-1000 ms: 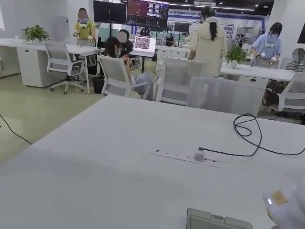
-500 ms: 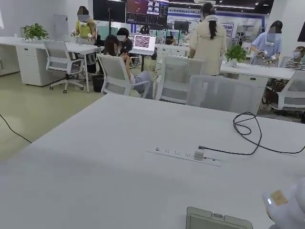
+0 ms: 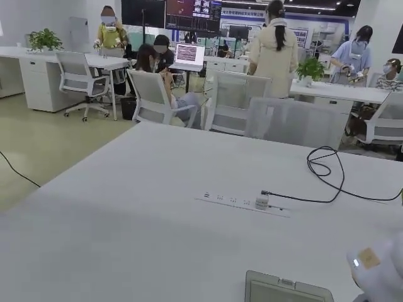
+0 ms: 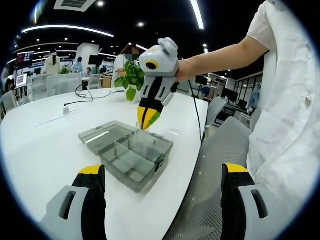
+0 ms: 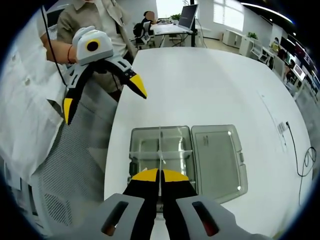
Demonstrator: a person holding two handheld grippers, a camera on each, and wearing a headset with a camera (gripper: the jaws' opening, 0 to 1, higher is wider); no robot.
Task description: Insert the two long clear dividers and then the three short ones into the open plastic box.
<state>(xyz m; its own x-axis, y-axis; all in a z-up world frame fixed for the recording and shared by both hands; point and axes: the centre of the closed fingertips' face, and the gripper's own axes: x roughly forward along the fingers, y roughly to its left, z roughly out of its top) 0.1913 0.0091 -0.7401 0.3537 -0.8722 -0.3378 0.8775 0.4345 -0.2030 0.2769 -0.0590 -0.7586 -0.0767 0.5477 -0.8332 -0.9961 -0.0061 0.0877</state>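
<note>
Seating a divider looks to be the step in hand: the right tool has its jaws pressed together on the top edge of a thin clear divider, which stands upright over the middle of the box and runs from the box's near wall toward its far wall. Across it, inside the box, lies what seems to be another clear divider, so the task is probably partly done; I cannot tell whether the held piece is a long or a short one, nor whether its lower edge has reached the box floor. The hinged lid lies open flat beside the box on the white tabletop. The left tool hangs off to the side of the box, past the tabletop edge, jaws spread wide and holding nothing. The next move likely calls for keeping the divider plumb, matching its ends to the slots in the box walls, pressing straight down, then letting go; the free left tool could steady the box.
</note>
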